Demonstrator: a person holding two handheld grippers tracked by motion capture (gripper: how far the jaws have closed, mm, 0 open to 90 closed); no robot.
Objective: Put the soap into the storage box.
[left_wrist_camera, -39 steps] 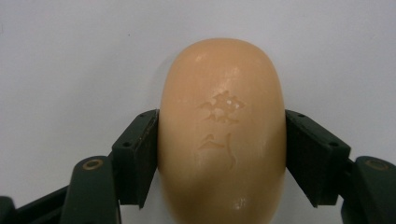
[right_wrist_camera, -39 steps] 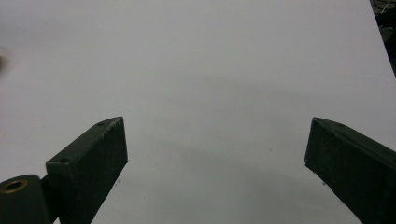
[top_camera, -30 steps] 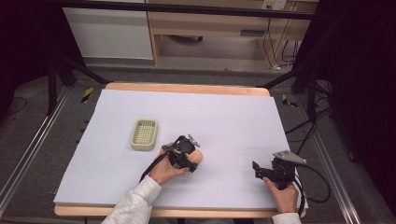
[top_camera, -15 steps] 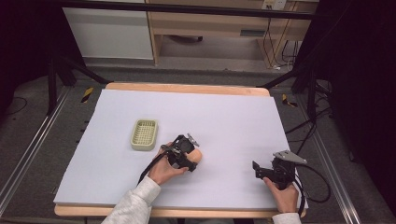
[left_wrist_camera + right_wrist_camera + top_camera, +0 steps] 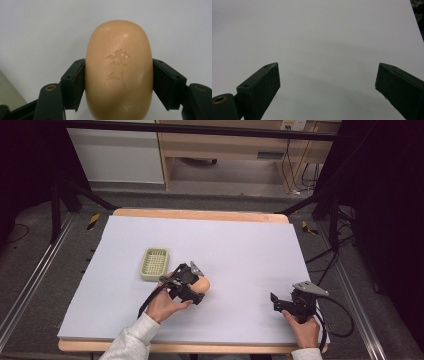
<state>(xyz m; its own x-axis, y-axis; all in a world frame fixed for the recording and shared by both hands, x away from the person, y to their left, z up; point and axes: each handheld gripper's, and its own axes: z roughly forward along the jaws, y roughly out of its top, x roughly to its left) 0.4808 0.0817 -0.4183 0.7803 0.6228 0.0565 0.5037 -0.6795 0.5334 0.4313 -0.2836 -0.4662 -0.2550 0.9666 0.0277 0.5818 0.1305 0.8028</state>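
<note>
A tan oval bar of soap with stamped characters sits between the jaws of my left gripper, which is shut on its two sides. In the high view that soap lies at the table's middle front, with my left gripper on it. A pale green slotted soap dish rests just left of and beyond it, apart from the soap. My right gripper stands at the front right, open, and its jaws have nothing between them above the bare sheet.
A white sheet covers the wooden table. Metal rails and stand legs flank the table on the floor. A cabinet and shelf with cables stand beyond the far edge.
My left gripper with the soap has shifted very slightly. The right gripper has not moved.
</note>
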